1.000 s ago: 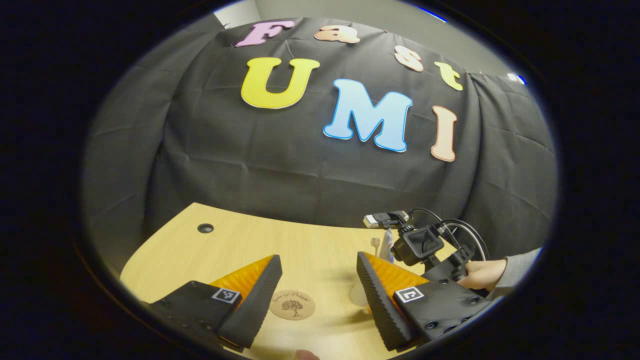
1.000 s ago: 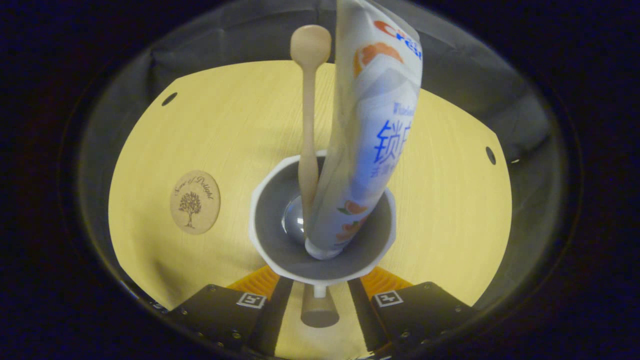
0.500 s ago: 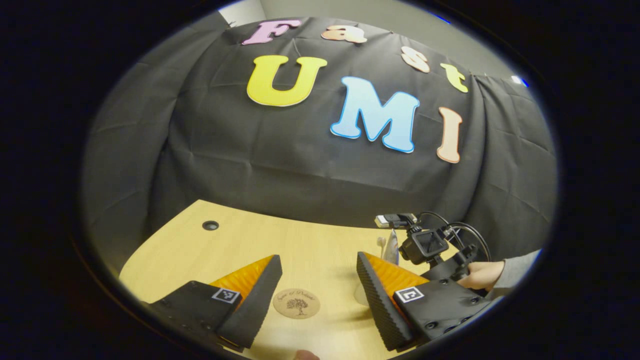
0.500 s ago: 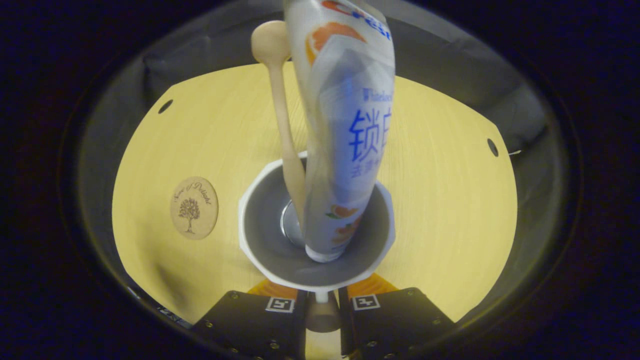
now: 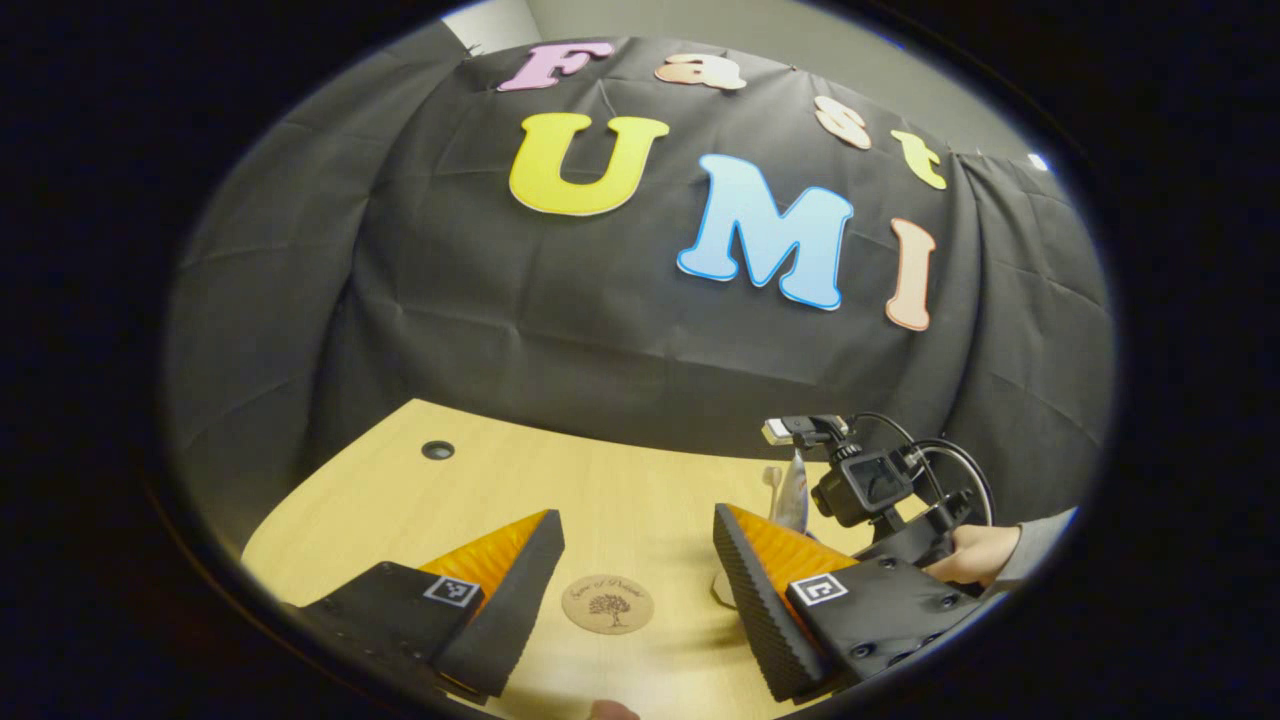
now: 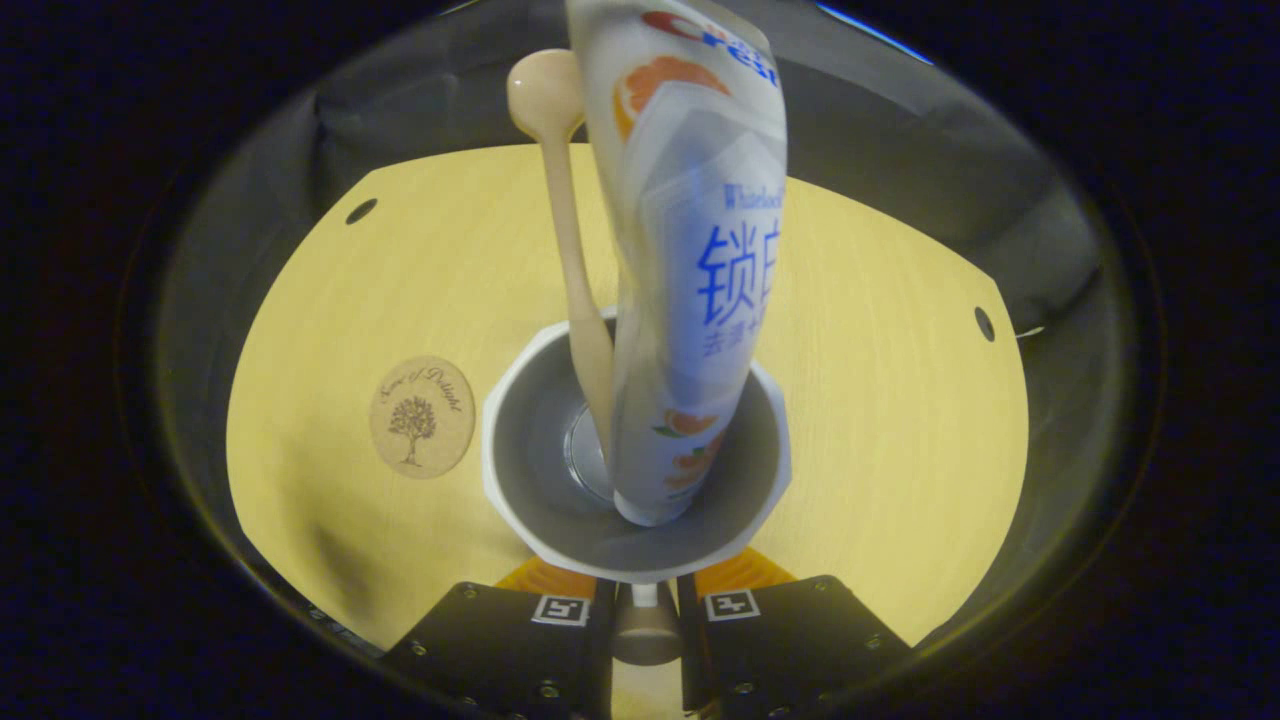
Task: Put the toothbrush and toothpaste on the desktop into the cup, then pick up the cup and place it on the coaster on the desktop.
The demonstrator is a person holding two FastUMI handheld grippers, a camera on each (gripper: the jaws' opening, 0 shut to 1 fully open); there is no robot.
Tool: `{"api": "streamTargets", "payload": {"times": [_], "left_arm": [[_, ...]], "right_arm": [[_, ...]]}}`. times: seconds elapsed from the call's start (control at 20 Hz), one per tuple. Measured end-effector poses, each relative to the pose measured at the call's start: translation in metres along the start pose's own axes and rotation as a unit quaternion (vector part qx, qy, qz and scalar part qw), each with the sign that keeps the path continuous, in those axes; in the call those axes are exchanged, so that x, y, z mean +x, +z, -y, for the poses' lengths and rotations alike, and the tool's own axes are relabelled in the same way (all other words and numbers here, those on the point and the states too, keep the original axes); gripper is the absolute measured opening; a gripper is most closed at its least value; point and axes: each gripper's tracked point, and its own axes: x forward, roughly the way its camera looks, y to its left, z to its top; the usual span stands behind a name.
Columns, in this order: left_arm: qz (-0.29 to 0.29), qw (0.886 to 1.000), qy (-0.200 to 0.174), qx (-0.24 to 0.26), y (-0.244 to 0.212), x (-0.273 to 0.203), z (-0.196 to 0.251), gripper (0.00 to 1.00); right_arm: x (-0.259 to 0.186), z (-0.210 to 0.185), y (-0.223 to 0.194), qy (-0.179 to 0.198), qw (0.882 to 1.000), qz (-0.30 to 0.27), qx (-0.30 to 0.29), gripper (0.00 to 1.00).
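Note:
A white cup point(image 6: 528, 470) with a grey inside holds the toothpaste tube point(image 6: 700, 300) and the pale toothbrush point(image 6: 565, 230), both standing upright in it. My right gripper point(image 6: 645, 592) is shut on the cup's handle at the near rim. The round cork coaster point(image 6: 422, 417) lies on the desktop just left of the cup, apart from it. In the left gripper view my left gripper point(image 5: 635, 520) stands open above the desk, with the coaster point(image 5: 607, 604) seen between its fingers. To its right are the toothpaste point(image 5: 795, 495) and a sliver of the cup point(image 5: 722, 590).
The wooden desktop point(image 6: 900, 420) has small cable holes at its far left point(image 6: 361, 211) and right point(image 6: 984, 323). A hand point(image 5: 975, 555) holds the right gripper at the desk's right side. Black cloth walls the booth behind the desk.
My right gripper closed on the cup's handle. Since then the coaster sits a little nearer the cup in the right gripper view. My left gripper stays open and has drifted slightly.

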Motion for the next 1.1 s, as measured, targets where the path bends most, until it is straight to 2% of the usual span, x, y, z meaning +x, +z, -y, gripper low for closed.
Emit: {"api": "streamTargets", "payload": {"times": [0.1,0.55,0.6,0.75,0.8,0.9,0.95,1.0,1.1], "left_arm": [[0.002,1.000,0.009,-0.002,0.002,-0.009,-0.009,0.96],[0.015,0.998,0.060,-0.018,0.009,-0.042,-0.071,0.97],[0.016,0.998,0.065,-0.018,0.011,-0.044,-0.078,1.00],[0.022,0.997,0.077,-0.021,0.014,-0.051,-0.096,1.00],[0.023,0.996,0.079,-0.022,0.014,-0.052,-0.101,0.97],[0.023,0.996,0.085,-0.025,0.014,-0.054,-0.111,1.00],[0.023,0.996,0.086,-0.025,0.014,-0.055,-0.115,0.96],[0.022,0.996,0.088,-0.026,0.012,-0.056,-0.119,0.97],[0.022,0.995,0.091,-0.027,0.012,-0.055,-0.127,1.00]], "right_arm": [[-0.005,-0.016,0.005,0.010,1.000,0.004,-0.014,0.27],[-0.005,-0.093,0.021,0.044,0.997,0.004,-0.062,0.27],[-0.004,-0.100,0.022,0.046,0.997,0.003,-0.066,0.27],[0.001,-0.117,0.027,0.048,0.996,-0.002,-0.077,0.27],[0.003,-0.121,0.028,0.050,0.996,-0.004,-0.080,0.27],[0.010,-0.129,0.031,0.050,0.995,-0.008,-0.086,0.27],[0.013,-0.133,0.032,0.049,0.995,-0.011,-0.089,0.22],[0.017,-0.140,0.032,0.047,0.995,-0.014,-0.090,0.27],[0.026,-0.146,0.034,0.043,0.995,-0.020,-0.092,0.27]]}}
